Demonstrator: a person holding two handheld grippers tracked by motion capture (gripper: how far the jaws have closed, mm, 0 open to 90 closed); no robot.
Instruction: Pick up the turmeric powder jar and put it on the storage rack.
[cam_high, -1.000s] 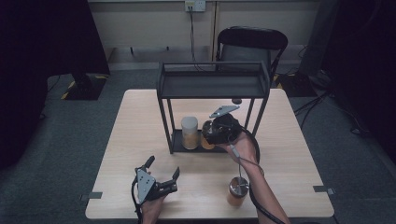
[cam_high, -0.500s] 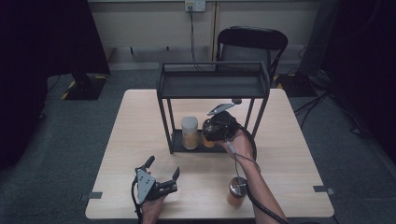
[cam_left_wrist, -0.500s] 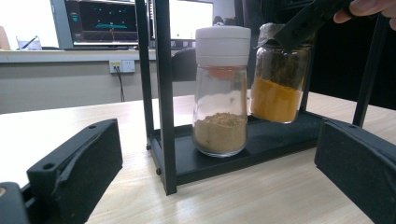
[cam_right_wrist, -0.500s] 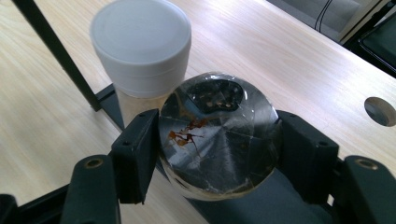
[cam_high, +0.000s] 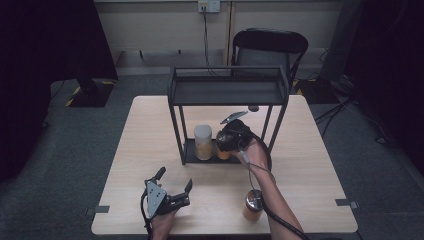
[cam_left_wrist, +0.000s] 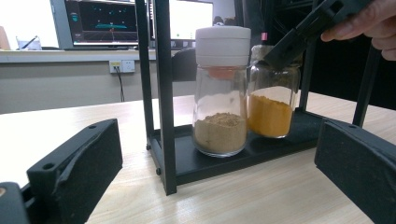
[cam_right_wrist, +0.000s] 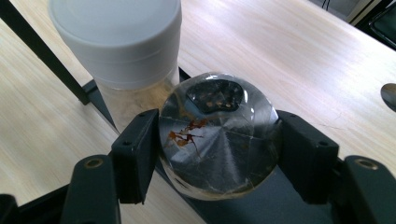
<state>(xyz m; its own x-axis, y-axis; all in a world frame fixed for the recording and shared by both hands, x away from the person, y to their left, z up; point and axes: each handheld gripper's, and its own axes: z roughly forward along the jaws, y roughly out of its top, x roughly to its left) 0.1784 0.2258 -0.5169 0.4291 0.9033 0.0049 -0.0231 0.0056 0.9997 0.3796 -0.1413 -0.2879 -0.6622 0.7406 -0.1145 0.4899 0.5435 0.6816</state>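
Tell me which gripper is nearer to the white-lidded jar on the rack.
Right. The right gripper is shut on the yellow-powder jar right beside the white-lidded jar. The left gripper sits open near the table's front edge.

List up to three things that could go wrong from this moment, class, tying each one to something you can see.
1. The right tongs grip only the shiny lid of the orange-powder jar; it may slip or twist loose.
2. That jar stands very close beside the white-capped jar on the rack's bottom shelf; a nudge could tip the neighbour.
3. A third jar stands near the table's front edge beside the forearm, which could knock it off.
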